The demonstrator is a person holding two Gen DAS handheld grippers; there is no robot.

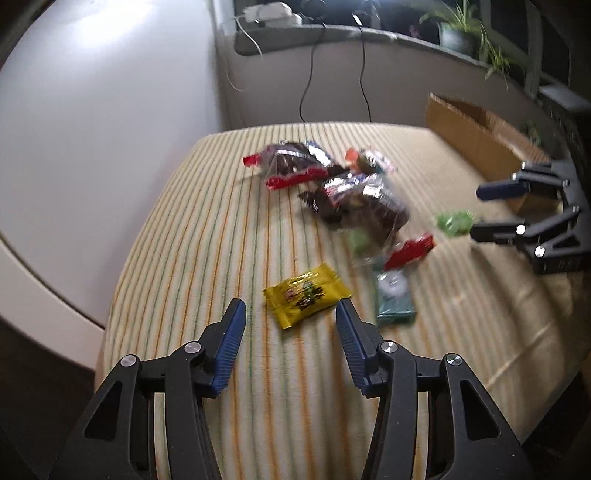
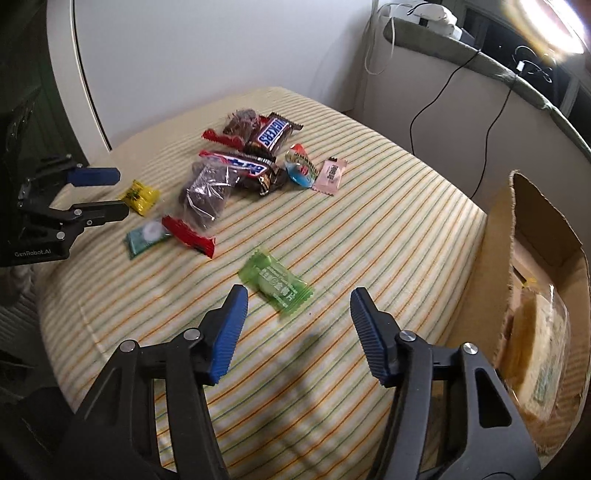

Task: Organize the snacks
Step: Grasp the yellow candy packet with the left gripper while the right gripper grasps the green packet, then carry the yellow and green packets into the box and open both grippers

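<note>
Beside the open brown cardboard box [image 2: 532,266], on the striped cushion [image 2: 369,184], we hold our right gripper [image 2: 299,314] spread and empty just short of the crinkly green candy packet [image 2: 275,282], nearer it than our equally spread left gripper [image 1: 290,321], its long axis slanting away from the box.

Looked like a lived-in room of a home, not a lab or shop. Soft striped cushion [image 2: 369,229] served as work surface, set against a plain white wall [image 2: 221,48]. Behind its far edge ran a grey ledge [image 1: 369,40] crowded with potted plants [image 1: 465,29], a white device and trailing black cables [image 1: 308,81] (window sill, probably). At the cushion's right edge stood an open cardboard box [image 2: 535,236].
</note>
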